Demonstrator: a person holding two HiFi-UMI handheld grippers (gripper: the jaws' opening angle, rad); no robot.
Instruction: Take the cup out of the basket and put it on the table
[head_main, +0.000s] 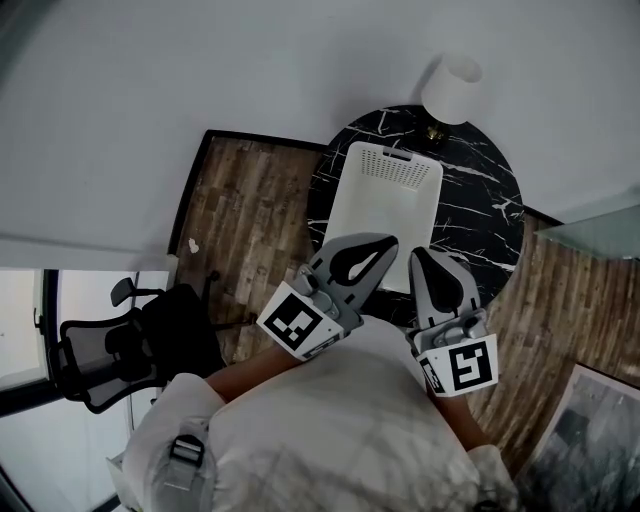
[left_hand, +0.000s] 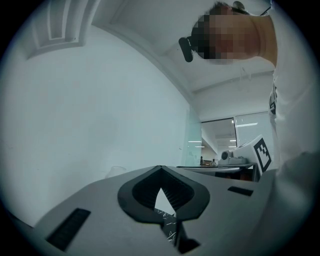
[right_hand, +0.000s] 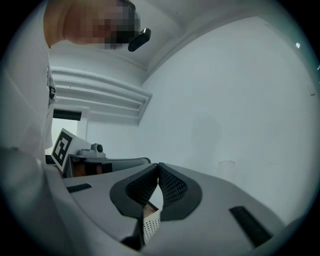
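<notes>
Nothing of the task is done yet, as far as I can judge: neither tool has gone into the basket and nothing has been set out on the tabletop.

The tabletop (head_main: 480, 200) is round, black stone with white veins. It lies ahead of and below both tools, and a sliver of it shows under the closed tips in the left gripper view. On it, directly past the tool tips, stands the basket (head_main: 392, 168). It is white and rectangular with perforated walls, and its near end is hidden under the tools. A corner of its perforated wall shows under the tips in the right gripper view.

The left tool (head_main: 385, 243) and the right tool (head_main: 420, 256) are held side by side close to the person's body, above the basket's near end and pointing forward over it. Each gripper view shows the jaws brought together at the tips, with nothing between them.

A white lamp (head_main: 450, 88) stands on the tabletop beyond the basket's far end, well away from both tools.

The cup cannot be made out. The inside of the basket reads as plain white from above, so the cup's colour, shape and position cannot be told, and it may sit in the covered near end. Lowering a tool into the basket, gripping the cup, lifting it out and placing it all remain.
</notes>
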